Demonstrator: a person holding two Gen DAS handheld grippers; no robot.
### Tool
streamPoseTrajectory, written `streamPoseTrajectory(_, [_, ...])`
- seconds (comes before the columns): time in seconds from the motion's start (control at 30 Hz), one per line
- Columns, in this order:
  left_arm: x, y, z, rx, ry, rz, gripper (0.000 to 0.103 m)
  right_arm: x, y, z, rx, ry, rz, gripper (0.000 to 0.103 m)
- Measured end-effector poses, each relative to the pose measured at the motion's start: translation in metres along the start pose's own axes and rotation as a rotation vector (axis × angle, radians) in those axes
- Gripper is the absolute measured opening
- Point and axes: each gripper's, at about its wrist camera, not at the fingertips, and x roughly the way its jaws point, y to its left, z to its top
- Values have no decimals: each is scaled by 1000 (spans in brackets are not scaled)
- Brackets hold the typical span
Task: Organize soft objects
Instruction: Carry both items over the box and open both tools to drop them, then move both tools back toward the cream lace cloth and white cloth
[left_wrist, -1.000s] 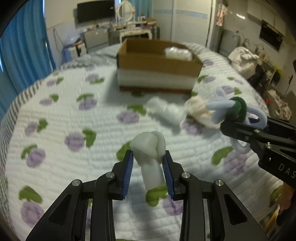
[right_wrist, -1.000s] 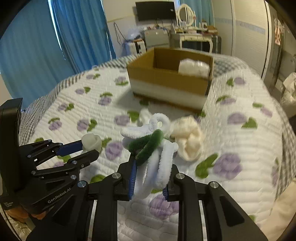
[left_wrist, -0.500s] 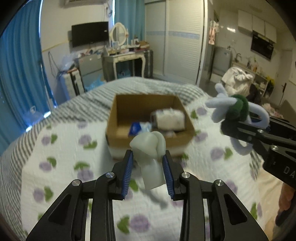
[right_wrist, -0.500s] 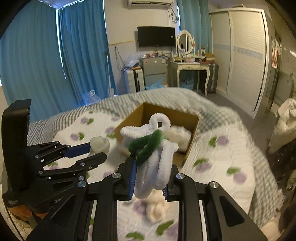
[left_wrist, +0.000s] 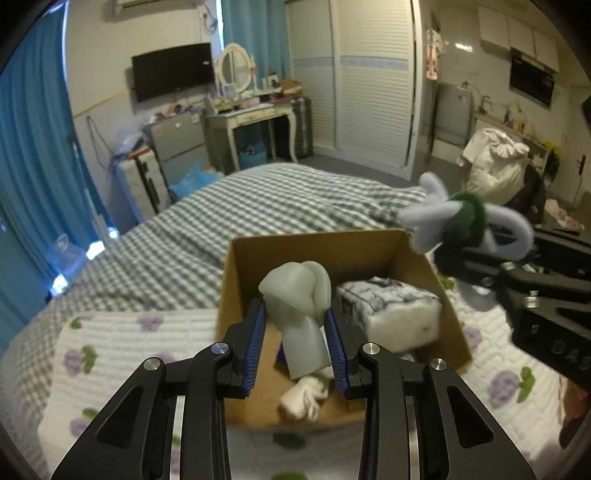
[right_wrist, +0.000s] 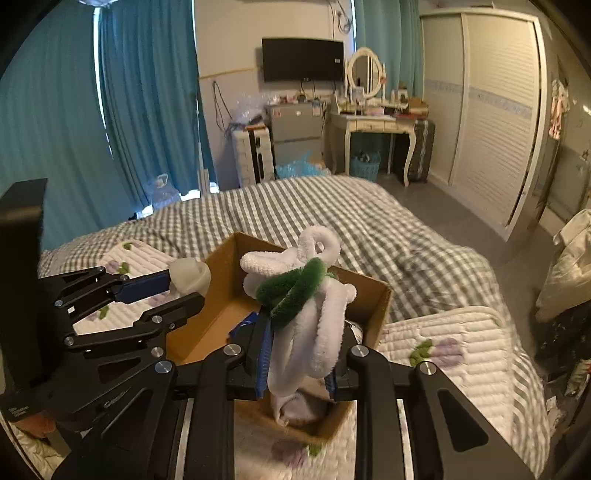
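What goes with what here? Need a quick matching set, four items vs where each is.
Items:
1. grey toy
2. fuzzy bundle
3. tissue pack
4. mirror

Places:
A. on the desk by the far wall
B. lying inside the box
C. held in the left tool
D. held in the right tool

Pairs: 1-C, 2-D, 3-B, 4-A
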Motion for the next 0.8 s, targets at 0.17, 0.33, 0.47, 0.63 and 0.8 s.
streamPoseTrajectory(0.17, [23, -4, -6, 36, -4, 5, 36, 45, -16, -3, 36, 48, 22, 22])
streamPoseTrajectory(0.33, [37, -11, -10, 36, 69, 7, 72, 58, -22, -8, 85, 57, 18, 35])
streamPoseTrajectory(0.47, [25, -13, -13, 31, 48, 57, 79, 43, -24, -8, 107, 33, 6, 54])
streamPoseTrajectory(0.63, [-12, -12, -7, 30, -1, 100, 79, -1, -18, -2, 95, -16, -12, 64])
streamPoseTrajectory(0.8, [-87, -16, 9, 18, -115, 121, 79, -75, -7, 6, 66, -89, -36, 65])
